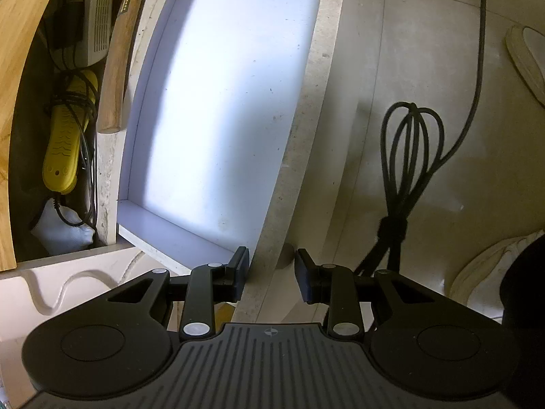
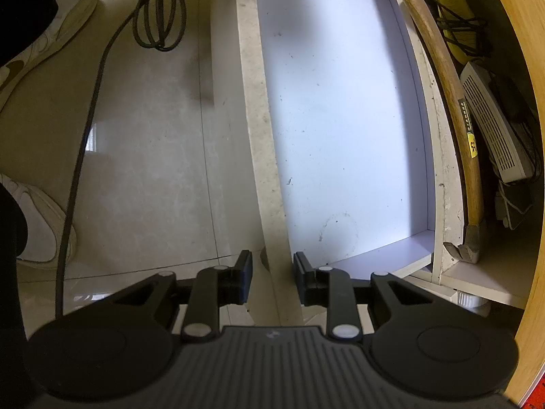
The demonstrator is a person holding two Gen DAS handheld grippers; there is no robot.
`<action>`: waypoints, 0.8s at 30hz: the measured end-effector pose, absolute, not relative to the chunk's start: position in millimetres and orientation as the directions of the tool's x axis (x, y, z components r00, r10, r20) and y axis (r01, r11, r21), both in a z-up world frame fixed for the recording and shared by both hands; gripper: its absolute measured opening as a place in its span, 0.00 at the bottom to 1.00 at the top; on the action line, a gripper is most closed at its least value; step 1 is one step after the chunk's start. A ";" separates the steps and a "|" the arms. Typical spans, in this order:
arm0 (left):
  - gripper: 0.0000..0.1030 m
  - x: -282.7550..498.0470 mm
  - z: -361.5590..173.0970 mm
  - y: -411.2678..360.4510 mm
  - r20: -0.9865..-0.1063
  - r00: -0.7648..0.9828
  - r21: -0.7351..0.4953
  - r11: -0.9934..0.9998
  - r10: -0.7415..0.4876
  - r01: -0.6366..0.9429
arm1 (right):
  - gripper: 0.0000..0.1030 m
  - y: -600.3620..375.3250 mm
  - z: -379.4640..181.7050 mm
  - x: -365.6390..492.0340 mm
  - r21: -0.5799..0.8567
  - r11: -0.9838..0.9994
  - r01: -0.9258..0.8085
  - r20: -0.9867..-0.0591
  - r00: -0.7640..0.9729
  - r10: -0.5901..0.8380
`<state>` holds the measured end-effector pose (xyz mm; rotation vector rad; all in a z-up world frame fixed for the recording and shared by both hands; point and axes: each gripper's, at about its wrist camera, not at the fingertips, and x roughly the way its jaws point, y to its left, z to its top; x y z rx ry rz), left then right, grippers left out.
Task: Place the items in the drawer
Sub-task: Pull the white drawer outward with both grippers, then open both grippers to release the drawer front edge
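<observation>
A white drawer [image 1: 211, 109] stands pulled out, its inside bare; it also shows in the right wrist view [image 2: 340, 129]. Its pale front panel [image 1: 299, 143] runs between the fingers of both grippers. My left gripper [image 1: 272, 272] is open and straddles the front panel near one end. My right gripper [image 2: 272, 274] is open and straddles the same panel [image 2: 262, 129] near the other end. A coiled black cable [image 1: 405, 156] lies on the tiled floor outside the drawer, also in the right wrist view [image 2: 160, 10].
Behind the drawer, a shelf holds a wooden-handled hammer [image 2: 453, 102], a yellow device wrapped in cord [image 1: 69, 133], a white slotted box [image 2: 494, 126] and a white bag [image 1: 64, 228]. Pale shoes [image 2: 44, 34] stand on the floor by the cable.
</observation>
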<state>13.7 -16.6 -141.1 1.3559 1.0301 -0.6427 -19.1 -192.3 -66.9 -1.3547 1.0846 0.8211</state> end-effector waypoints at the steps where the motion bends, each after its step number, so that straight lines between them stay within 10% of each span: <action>1: 0.28 13.8 -140.8 -16.6 -0.877 0.444 0.472 0.155 0.184 0.868 | 0.28 -192.2 -66.5 -19.7 -0.339 0.086 -0.937 -0.936 0.327 -0.133; 12: 0.31 17.6 -145.5 -20.0 -0.865 0.460 0.493 0.167 0.201 0.854 | 0.34 -192.4 -66.5 -21.6 -0.345 0.084 -0.935 -0.936 0.335 -0.107; 14: 0.46 18.5 -146.7 -20.7 -0.862 0.464 0.498 0.169 0.205 0.850 | 1.00 -190.5 -67.2 -24.2 -0.378 0.081 -0.922 -0.925 0.371 -0.084; 16: 0.71 17.9 -147.8 -21.1 -0.853 0.481 0.514 0.159 0.204 0.843 | 1.00 -188.9 -70.9 -24.0 -0.392 0.094 -0.915 -0.920 0.387 -0.065; 24: 0.77 22.9 -146.3 -22.1 -0.852 0.482 0.518 0.191 0.205 0.834 | 1.00 -186.2 -102.1 -21.2 -0.377 0.115 -0.919 -0.926 0.372 -0.061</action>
